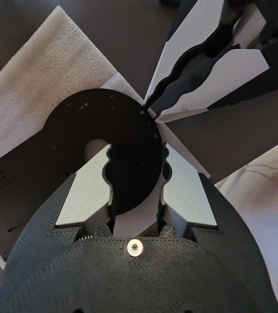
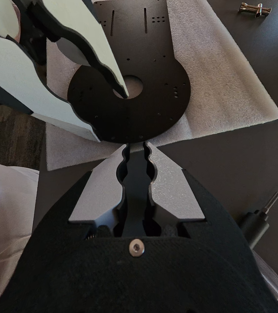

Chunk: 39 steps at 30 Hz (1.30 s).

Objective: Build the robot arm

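Observation:
A flat black metal plate [image 1: 101, 122] with a round end, a central hole and small drilled holes lies on a white foam sheet [image 1: 42, 76]. My left gripper [image 1: 137, 145] is open and straddles the ring of the round end. One fingertip sits in the central hole and the other is just outside the outer rim. My right gripper [image 2: 136, 144] is slightly open and empty, with its tips right at the near rim of the plate [image 2: 135, 118], over the foam [image 2: 219, 84]. Each gripper also shows in the other view: the right [image 1: 151, 112], the left [image 2: 113, 118].
The foam lies on a dark table [image 2: 219, 169]. A black-handled screwdriver [image 2: 260, 218] lies at the right and a small metal fitting [image 2: 253, 10] at the far right. A ribbed clear piece [image 2: 270, 277] lies near the right edge. A person's white clothing [image 2: 4, 211] and dark floor [image 2: 8, 135] are at the left.

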### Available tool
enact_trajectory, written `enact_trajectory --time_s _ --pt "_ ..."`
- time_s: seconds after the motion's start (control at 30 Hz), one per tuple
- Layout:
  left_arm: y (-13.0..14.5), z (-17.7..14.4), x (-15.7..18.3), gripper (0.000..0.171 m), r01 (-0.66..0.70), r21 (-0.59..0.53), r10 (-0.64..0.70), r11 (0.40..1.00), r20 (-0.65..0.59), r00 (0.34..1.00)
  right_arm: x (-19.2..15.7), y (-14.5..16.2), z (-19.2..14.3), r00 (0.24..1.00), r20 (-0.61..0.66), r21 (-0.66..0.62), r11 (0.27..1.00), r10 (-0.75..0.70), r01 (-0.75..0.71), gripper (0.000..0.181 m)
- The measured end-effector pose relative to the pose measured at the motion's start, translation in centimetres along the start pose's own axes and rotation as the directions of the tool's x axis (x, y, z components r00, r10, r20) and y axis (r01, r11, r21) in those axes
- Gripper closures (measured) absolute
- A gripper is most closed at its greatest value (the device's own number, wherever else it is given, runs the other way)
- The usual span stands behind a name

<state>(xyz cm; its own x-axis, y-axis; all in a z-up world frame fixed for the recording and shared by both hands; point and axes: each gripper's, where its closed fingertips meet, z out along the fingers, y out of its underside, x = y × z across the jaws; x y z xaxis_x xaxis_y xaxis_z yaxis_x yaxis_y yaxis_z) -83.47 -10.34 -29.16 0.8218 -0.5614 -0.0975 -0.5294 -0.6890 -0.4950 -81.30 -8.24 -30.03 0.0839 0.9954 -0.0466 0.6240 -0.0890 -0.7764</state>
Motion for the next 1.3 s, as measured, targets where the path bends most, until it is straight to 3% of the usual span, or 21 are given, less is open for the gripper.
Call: enact_trajectory --time_s 0.13,0.2,1.3 --pt "0.88 0.37 0.45 0.102 0.08 -0.048 -0.084 0.996 -0.074 0.994 0.0 0.0 -0.01 1.0 -0.003 0.0 1.0 -0.004 0.004 0.165" --pt "0.93 0.44 0.13 0.111 0.089 -0.043 -0.091 0.995 -0.064 0.994 0.0 0.0 -0.01 1.0 -0.003 0.0 1.0 -0.003 0.003 0.165" --pt "0.87 0.33 -0.12 0.111 0.113 -0.022 -0.115 0.993 -0.089 0.989 0.08 -0.06 0.09 1.0 0.004 -0.001 1.0 0.005 -0.005 0.165"
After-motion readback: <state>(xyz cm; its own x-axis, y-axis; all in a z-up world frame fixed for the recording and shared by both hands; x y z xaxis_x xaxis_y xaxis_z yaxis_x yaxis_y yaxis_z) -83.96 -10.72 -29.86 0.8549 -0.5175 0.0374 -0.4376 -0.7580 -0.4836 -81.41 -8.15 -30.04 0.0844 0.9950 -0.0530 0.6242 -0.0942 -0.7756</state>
